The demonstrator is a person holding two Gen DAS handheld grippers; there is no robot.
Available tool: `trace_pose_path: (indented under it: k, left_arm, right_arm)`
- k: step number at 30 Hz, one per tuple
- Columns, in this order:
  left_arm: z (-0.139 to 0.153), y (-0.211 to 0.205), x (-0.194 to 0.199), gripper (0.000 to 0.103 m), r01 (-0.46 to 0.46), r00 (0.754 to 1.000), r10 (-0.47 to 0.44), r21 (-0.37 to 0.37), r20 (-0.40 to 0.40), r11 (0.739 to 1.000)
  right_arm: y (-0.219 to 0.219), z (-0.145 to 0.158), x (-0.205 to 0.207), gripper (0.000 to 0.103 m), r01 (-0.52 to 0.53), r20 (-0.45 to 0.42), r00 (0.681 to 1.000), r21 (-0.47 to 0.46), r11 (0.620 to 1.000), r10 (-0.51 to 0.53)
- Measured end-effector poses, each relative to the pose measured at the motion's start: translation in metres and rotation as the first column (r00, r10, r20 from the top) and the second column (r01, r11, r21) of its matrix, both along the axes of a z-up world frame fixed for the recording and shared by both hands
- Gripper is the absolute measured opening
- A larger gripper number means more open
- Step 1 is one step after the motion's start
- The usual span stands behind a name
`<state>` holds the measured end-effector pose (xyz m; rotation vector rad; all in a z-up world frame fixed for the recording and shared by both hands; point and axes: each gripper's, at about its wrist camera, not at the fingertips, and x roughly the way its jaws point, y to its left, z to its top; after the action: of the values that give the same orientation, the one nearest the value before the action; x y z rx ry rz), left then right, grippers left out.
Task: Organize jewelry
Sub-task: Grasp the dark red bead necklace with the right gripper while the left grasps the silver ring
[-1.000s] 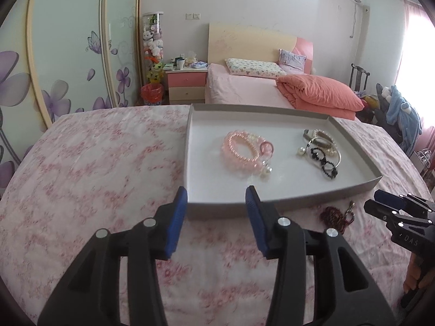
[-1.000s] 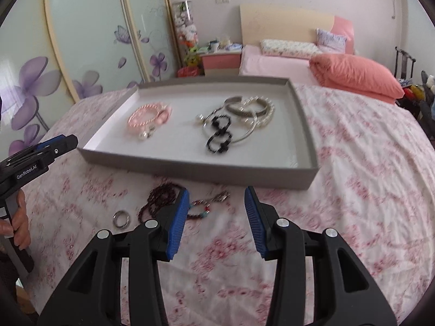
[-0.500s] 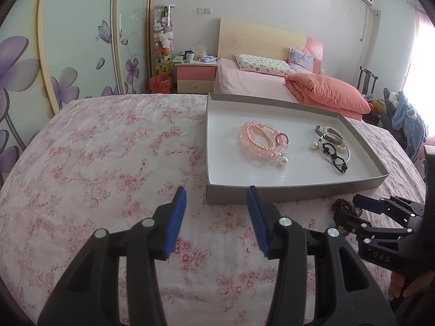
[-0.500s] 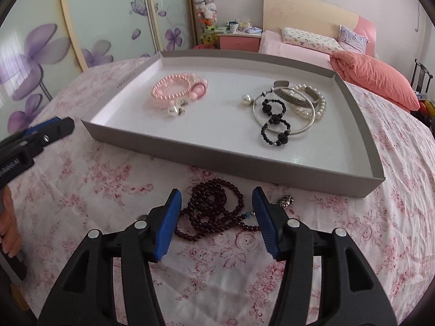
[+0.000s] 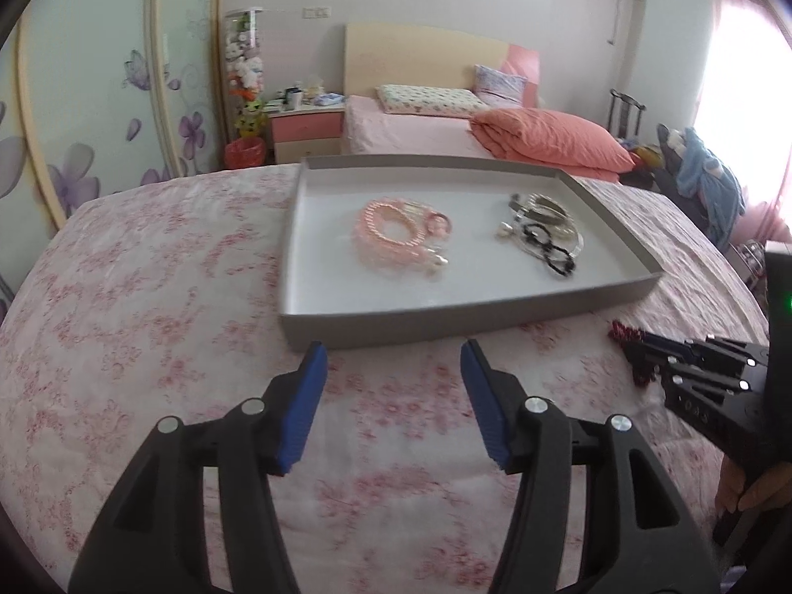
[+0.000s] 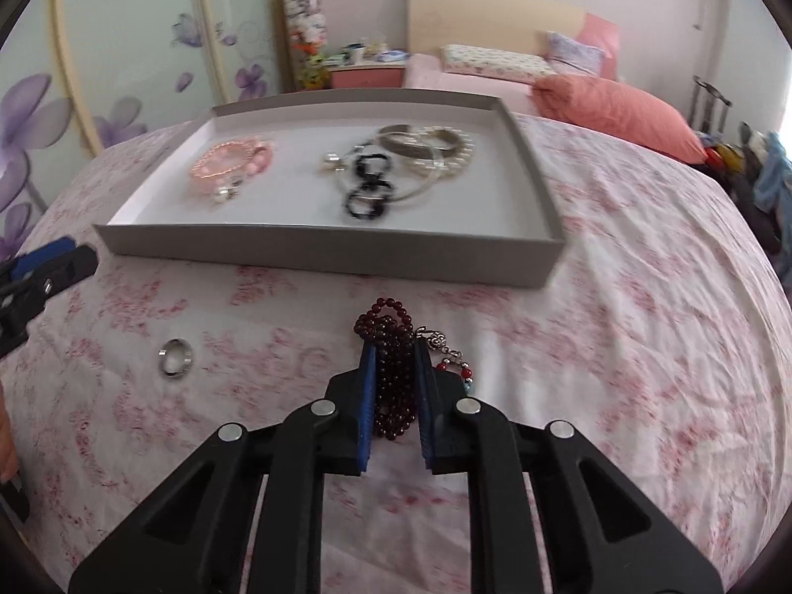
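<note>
Centrally, the right gripper (image 6: 393,346) clamps one dark red bead string (image 6: 391,341); one silver ring (image 6: 174,357) lies left; one tray (image 6: 317,250) sits above; the left gripper (image 5: 393,361) gapes.

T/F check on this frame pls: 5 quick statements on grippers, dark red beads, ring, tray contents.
1. The right gripper is shut on the dark red bead strand. True.
2. The left gripper holds the silver ring. False: its fingers are open and hold nothing; the silver ring lies on the floral bedspread.
3. The dark red bead strand is inside the grey tray. False: it is outside the grey tray, in front of its near wall.
4. The pink bead bracelet lies in the tray. True.
5. The black bead bracelet lies on the bedspread. False: it lies in the tray.
</note>
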<state>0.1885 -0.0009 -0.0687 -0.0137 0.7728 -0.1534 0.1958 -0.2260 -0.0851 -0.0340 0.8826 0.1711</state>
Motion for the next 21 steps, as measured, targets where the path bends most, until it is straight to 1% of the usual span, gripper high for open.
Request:
trace_pose_path:
  k: [4, 6, 8, 10, 14, 17, 20, 21]
  left_arm:
    - [-0.005, -0.026, -0.008, 0.062, 0.102, 0.995, -0.101, 0.026, -0.019, 0.994]
    - [-0.010, -0.040, -0.012, 0.062, 0.145, 0.989, -0.144, 0.045, -0.032, 0.988]
    - [-0.015, -0.055, -0.014, 0.062, 0.183, 0.982, -0.181, 0.063, -0.050, 0.981]
    - [-0.020, -0.063, -0.013, 0.062, 0.199, 0.979, -0.194, 0.078, -0.065, 0.977]
    - [-0.030, -0.075, -0.006, 0.061, 0.201, 0.976, -0.191, 0.103, -0.103, 0.974]
    - [-0.038, -0.083, -0.002, 0.055, 0.199, 0.975, -0.184, 0.121, -0.126, 0.973]
    - [-0.038, -0.086, 0.000, 0.049, 0.185, 0.978, -0.170, 0.118, -0.124, 0.976]
    - [-0.038, -0.087, 0.001, 0.043, 0.180, 0.978, -0.166, 0.115, -0.125, 0.977]
  right_arm:
    - [-0.027, -0.001, -0.002, 0.013, 0.102, -0.011, 0.995, 0.066, 0.993, -0.101]
    - [-0.033, -0.002, -0.002, 0.013, 0.110, -0.015, 0.994, 0.089, 0.990, -0.109]
    - [-0.032, -0.002, -0.001, 0.013, 0.107, -0.014, 0.994, 0.082, 0.991, -0.106]
    - [-0.032, -0.003, -0.001, 0.013, 0.105, -0.015, 0.994, 0.085, 0.991, -0.104]
    - [-0.033, -0.003, 0.000, 0.013, 0.105, -0.018, 0.994, 0.100, 0.989, -0.104]
    - [-0.032, -0.003, 0.000, 0.013, 0.104, -0.018, 0.995, 0.102, 0.989, -0.103]
    - [-0.032, -0.003, 0.000, 0.014, 0.104, -0.019, 0.995, 0.103, 0.989, -0.103]
    - [-0.033, -0.003, 0.000, 0.014, 0.104, -0.019, 0.995, 0.104, 0.989, -0.103]
